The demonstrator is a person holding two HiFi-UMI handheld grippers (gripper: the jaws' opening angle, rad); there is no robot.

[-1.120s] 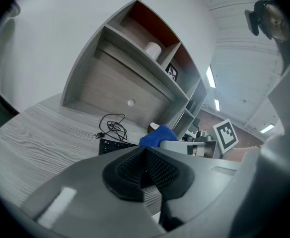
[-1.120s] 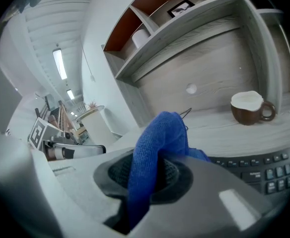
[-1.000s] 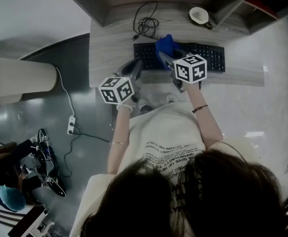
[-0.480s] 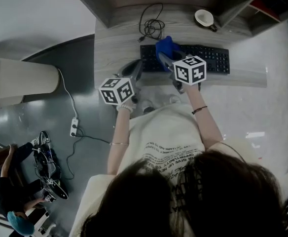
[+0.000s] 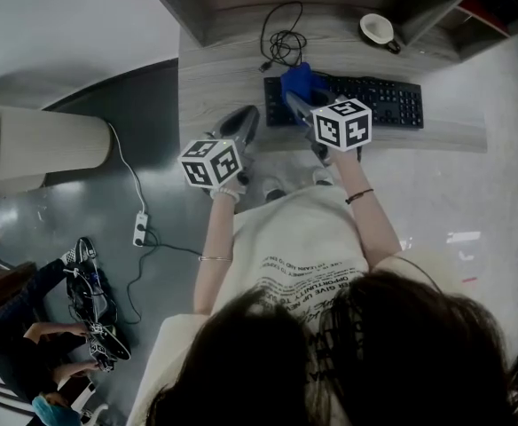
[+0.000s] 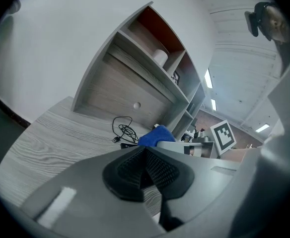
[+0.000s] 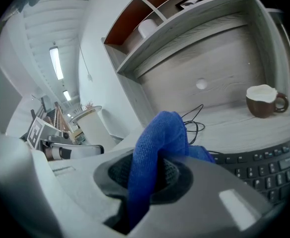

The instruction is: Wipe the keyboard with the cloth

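A black keyboard [image 5: 365, 100] lies on the grey wooden desk [image 5: 215, 78]. My right gripper [image 5: 296, 98] is shut on a blue cloth [image 5: 298, 80] that rests over the keyboard's left end. In the right gripper view the blue cloth [image 7: 157, 150] bulges up from between the jaws, with the keyboard's keys [image 7: 264, 167] to the right. My left gripper [image 5: 244, 127] hovers over the desk's front edge left of the keyboard, shut with nothing in it; its pads [image 6: 145, 170] meet, and the cloth [image 6: 155, 135] shows beyond them.
A coiled black cable [image 5: 284, 43] lies behind the keyboard. A brown mug [image 5: 379, 30] stands at the back right of the desk, seen also as the mug [image 7: 264, 100] in the right gripper view. Shelves [image 6: 160, 58] rise at the desk's back. A white bin [image 5: 46, 145] stands on the floor left.
The head view has shifted, so the desk and keyboard sit further right in the picture. Both grippers hold much the same place; the cloth stays on the keyboard's left end.
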